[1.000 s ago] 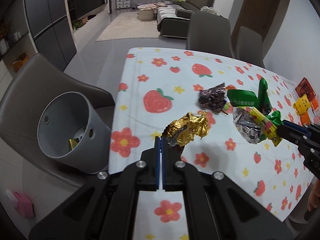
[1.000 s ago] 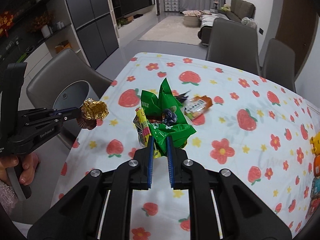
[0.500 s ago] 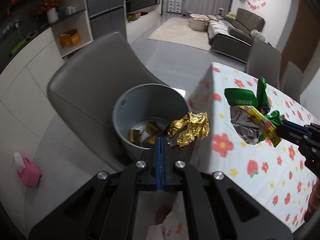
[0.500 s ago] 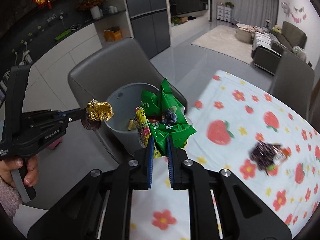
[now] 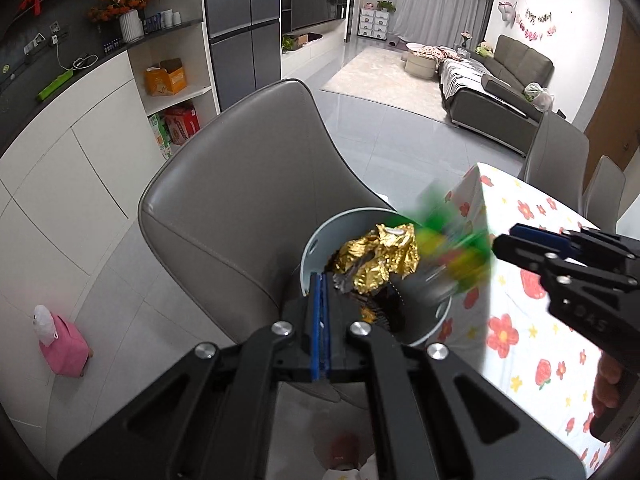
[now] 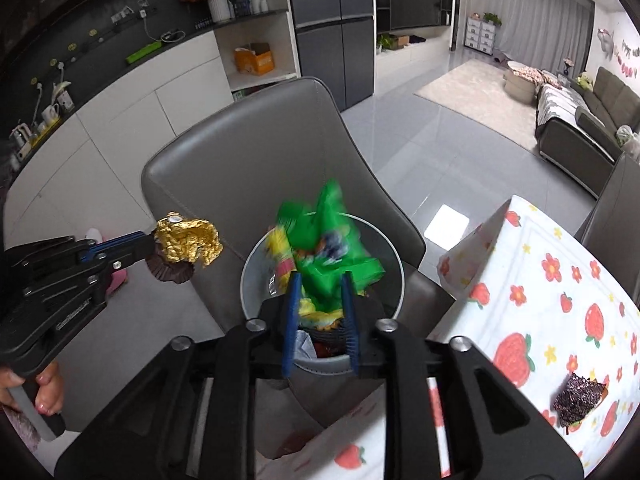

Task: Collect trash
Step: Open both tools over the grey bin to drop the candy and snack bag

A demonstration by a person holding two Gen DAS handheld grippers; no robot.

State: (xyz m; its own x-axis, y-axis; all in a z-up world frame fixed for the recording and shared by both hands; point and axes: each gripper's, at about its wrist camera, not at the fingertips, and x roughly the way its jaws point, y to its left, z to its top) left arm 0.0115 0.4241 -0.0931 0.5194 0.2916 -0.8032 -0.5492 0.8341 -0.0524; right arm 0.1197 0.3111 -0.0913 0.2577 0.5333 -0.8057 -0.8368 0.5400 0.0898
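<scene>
Above the gray trash bin (image 6: 256, 276), a blurry green snack bag (image 6: 332, 248) sits between the spread-apart fingers of the right gripper (image 6: 320, 308). Left of it, the left gripper (image 5: 323, 280) pinches a gold foil wrapper (image 5: 380, 258).

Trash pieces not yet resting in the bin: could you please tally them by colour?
Gold foil wrapper, in the left gripper: 1
Green-and-yellow bundle, above the bin: 1
Dark wrapper, on the table: 1
Total: 3
</scene>
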